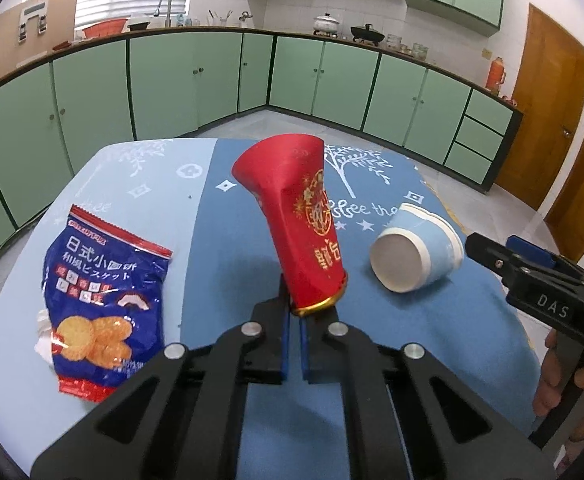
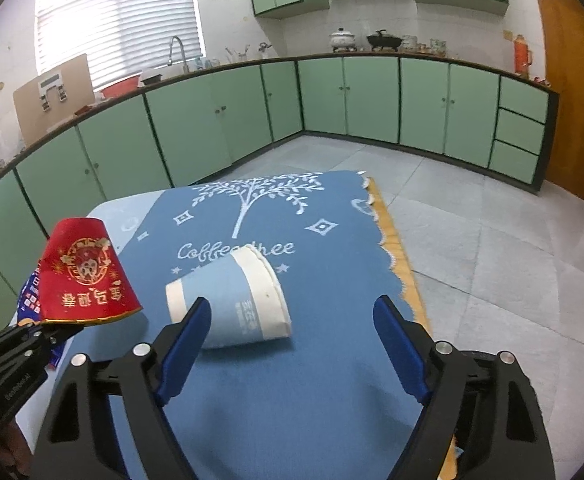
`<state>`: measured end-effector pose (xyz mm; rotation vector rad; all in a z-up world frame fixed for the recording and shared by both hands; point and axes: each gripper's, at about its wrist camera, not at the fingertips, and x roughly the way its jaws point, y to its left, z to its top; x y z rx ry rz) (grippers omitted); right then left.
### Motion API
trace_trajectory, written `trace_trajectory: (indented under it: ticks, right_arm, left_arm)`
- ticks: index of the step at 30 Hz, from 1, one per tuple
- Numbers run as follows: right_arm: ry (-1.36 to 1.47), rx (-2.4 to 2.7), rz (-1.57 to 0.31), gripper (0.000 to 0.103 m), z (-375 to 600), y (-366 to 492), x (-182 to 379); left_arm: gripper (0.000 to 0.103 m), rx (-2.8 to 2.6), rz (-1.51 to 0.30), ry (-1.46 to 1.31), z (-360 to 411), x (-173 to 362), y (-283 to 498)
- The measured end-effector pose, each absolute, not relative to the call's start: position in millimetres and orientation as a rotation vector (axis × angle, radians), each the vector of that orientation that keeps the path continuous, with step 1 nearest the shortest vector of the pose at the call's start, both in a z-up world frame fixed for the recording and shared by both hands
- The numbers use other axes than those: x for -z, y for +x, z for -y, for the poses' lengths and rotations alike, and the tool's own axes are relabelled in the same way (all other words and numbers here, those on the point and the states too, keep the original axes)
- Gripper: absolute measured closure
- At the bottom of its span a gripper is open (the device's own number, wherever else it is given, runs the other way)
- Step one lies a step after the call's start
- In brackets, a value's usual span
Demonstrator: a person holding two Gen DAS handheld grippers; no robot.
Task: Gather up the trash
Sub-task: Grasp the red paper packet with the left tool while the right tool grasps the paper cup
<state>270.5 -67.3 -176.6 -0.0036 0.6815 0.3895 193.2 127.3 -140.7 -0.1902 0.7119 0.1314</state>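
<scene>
A crumpled red paper cup (image 1: 296, 208) (image 2: 84, 276) with gold print hangs tilted above the table, and my left gripper (image 1: 296, 308) (image 2: 20, 344) is shut on its gold rim. A light blue paper cup (image 1: 416, 248) (image 2: 236, 304) lies on its side on the blue tablecloth (image 2: 292, 392). My right gripper (image 2: 292, 308) (image 1: 532, 272) stands open just in front of it. Its left finger is beside the cup's base and the pads do not press on it. A blue biscuit bag (image 1: 100, 304) (image 2: 28, 300) lies flat at the table's left.
The cloth's right edge (image 2: 396, 252) drops to a grey tiled floor (image 2: 492, 260). Green cabinets (image 1: 196, 88) run along the far walls, and a wooden door (image 1: 548, 108) stands at the right. A hand (image 1: 552, 380) holds the right gripper's handle.
</scene>
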Motion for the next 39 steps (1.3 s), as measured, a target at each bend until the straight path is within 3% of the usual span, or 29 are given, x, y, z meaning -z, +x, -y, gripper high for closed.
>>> trace_trajectory:
  ticks: [17, 20, 25, 32, 34, 39]
  right_arm:
    - [0.003, -0.619, -0.778, 0.025, 42, 272, 193]
    - [0.007, -0.664, -0.778, 0.033, 38, 267, 188]
    - [-0.001, -0.704, -0.78, 0.057, 31, 262, 184]
    - [-0.03, -0.723, -0.794, 0.064, 19, 261, 190]
    - [-0.039, -0.73, -0.799, 0.09, 16, 261, 193]
    - [-0.055, -0.736, -0.775, 0.099, 14, 255, 186]
  left_arm:
    - [0.1, -0.159, -0.725, -0.204, -141, 149, 203]
    - [0.1, -0.163, -0.724, -0.205, -142, 148, 201]
    - [0.1, -0.168, -0.722, -0.212, -144, 147, 198]
    - [0.1, -0.166, -0.723, -0.216, -147, 149, 196]
    - [0.1, -0.164, -0.726, -0.217, -147, 149, 195]
    - [0.1, -0.153, -0.72, -0.208, -147, 145, 191]
